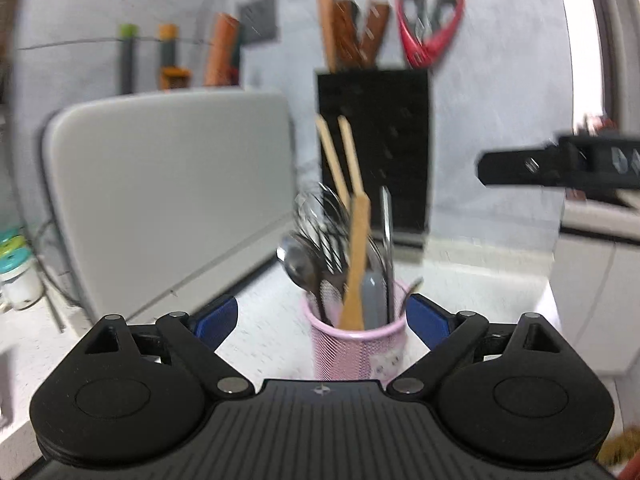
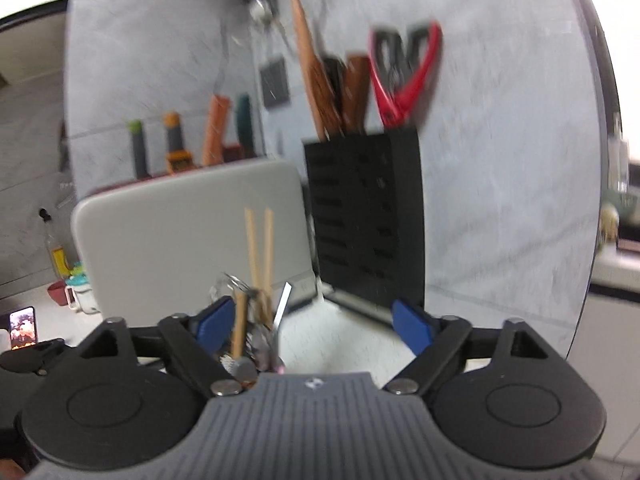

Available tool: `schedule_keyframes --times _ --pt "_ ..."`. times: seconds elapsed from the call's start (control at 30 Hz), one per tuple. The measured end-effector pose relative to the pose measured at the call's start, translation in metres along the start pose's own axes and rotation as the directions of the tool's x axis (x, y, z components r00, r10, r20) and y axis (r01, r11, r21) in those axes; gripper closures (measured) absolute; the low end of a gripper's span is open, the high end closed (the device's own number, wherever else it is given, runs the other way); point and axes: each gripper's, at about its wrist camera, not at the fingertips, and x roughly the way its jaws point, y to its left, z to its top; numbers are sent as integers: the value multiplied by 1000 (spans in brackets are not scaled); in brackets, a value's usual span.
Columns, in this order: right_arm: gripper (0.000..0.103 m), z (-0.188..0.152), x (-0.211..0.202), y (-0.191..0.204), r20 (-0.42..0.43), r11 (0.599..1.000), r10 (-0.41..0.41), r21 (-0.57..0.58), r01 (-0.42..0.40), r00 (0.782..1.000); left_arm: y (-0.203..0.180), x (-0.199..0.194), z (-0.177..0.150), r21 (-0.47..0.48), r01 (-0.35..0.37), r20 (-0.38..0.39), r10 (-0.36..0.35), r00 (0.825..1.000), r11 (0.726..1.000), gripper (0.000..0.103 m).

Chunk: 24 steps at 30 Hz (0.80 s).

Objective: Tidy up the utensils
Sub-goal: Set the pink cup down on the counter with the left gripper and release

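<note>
**Pink cup full of utensils, both claws released**

Left wrist view: the left gripper [image 1: 320, 320] stands wide apart, its blue pads on both sides of the pink mesh metal cup [image 1: 358, 346] without pressing it. The cup stands on the white speckled counter [image 1: 264, 320] and holds two wooden chopsticks [image 1: 340, 160], a wooden spatula [image 1: 356, 264], metal spoons [image 1: 298, 264] and a wire whisk [image 1: 324, 216]. Behind it is the black perforated knife block [image 1: 376, 148] with wooden handles and red-handled scissors [image 1: 430, 24].

Right wrist view: the right gripper [image 2: 314, 326] is released and grasps nothing. The cup is mostly hidden low at the left pad; only its utensils show. The grey cutting board [image 2: 180, 232] leans behind.
</note>
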Motion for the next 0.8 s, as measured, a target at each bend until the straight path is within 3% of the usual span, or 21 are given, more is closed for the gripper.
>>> schedule_keyframes --times 0.17,0.4,0.67,0.8 --pt "5 -13 -29 19 79 999 18 -44 -15 997 8 -20 -5 -84 -6 64 12 998 996 0" --pt "4 -38 -47 29 59 999 8 -40 -5 998 10 -39 -23 -115 -108 92 119 989 988 0" --pt "3 -64 -51 31 -52 999 -49 -21 48 997 10 -35 -42 -67 -146 -50 143 988 987 0" --pt "3 -72 -36 34 -142 995 -89 -58 81 986 16 -27 -49 -97 -102 -138 88 987 990 0"
